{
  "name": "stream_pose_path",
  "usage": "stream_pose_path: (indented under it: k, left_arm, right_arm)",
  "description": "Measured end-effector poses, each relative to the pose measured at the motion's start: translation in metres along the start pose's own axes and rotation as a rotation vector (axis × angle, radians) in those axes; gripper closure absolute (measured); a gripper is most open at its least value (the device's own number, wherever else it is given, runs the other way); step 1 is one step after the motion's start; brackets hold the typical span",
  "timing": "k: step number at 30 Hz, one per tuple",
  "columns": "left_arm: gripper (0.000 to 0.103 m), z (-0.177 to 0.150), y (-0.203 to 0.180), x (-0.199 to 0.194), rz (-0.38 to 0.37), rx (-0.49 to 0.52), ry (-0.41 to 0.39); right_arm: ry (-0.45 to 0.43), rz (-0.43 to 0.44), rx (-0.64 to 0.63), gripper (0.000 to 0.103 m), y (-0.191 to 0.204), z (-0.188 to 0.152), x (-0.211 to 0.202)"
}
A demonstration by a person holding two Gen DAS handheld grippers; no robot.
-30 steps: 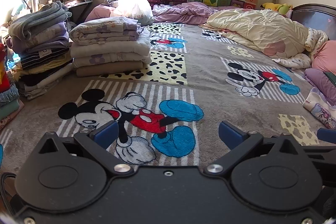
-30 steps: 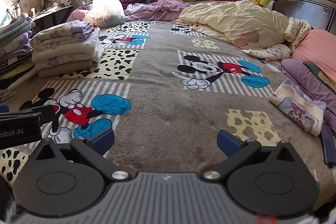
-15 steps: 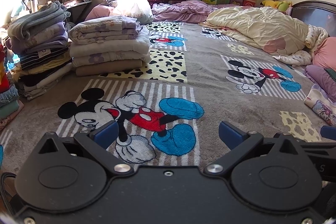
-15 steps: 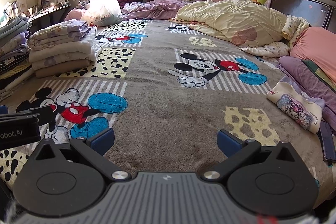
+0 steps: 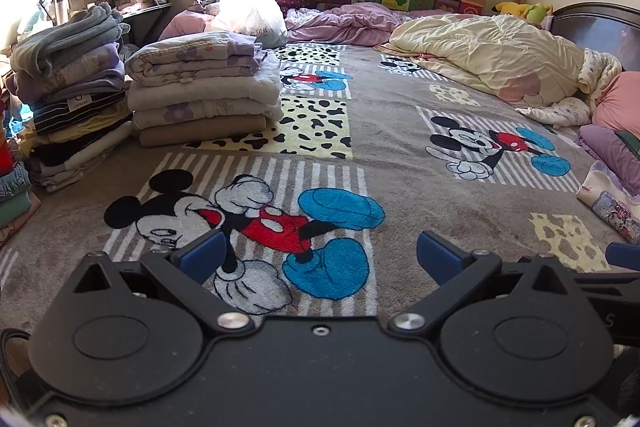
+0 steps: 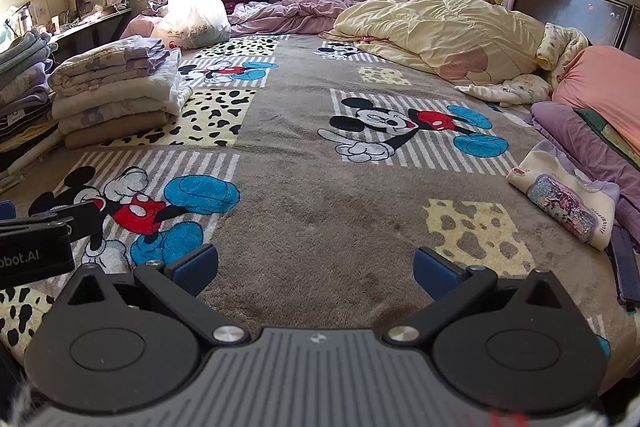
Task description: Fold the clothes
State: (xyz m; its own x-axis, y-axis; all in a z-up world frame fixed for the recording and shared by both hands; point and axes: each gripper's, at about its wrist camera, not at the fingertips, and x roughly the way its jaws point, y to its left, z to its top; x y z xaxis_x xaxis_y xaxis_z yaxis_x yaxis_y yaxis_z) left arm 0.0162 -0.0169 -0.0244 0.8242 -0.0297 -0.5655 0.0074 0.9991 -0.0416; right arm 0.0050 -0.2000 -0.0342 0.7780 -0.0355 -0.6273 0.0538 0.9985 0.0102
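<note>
Bed (image 6: pixel 320 227), grey cartoon-mouse blanket, seen from its near edge.

- Left gripper (image 5: pixel 320 255): fingers spread wide, nothing between them, hovering over the near edge.
- Right gripper (image 6: pixel 316 267): likewise spread and empty, just to the right of the other.
- Folded stacks, two: one of pale quilted pieces (image 5: pixel 204 91) on the bed's left edge; one taller, of mixed clothes (image 5: pixel 68 95), beyond that edge. A third may start at the far left, mostly cut off.
- Folded cream garment with a sequin patch (image 6: pixel 564 203), one, lying flat at the right edge.
- Loose bedding, two heaps: a cream quilt (image 6: pixel 440 31) at the far right corner, a lilac sheet (image 6: pixel 288 13) along the far edge.
- White plastic bag (image 6: pixel 192 19), one, far left corner.
- Pillows or cushions at the right edge: pink and purple; exact count unclear.

Step in hand, as a judgement: none visible; the middle of the bed is bare and no garment lies unfolded within reach. This fits either a pause between garments or a finished pile. Whether more clothes wait out of view cannot be told.
</note>
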Motion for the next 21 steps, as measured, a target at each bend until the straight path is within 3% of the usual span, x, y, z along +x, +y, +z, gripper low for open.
stream_pose_path:
  k: [12, 21]
  left_arm:
    - [0.000, -0.001, 0.009, 0.014, 0.005, -0.018, 0.019]
    - [0.000, 0.040, 0.057, 0.039, 0.079, -0.095, -0.046]
  right_arm:
    - [0.016, 0.008, -0.005, 0.000, 0.003, 0.001, 0.012]
    - [0.011, 0.080, -0.018, 0.000, 0.015, 0.024, 0.040]
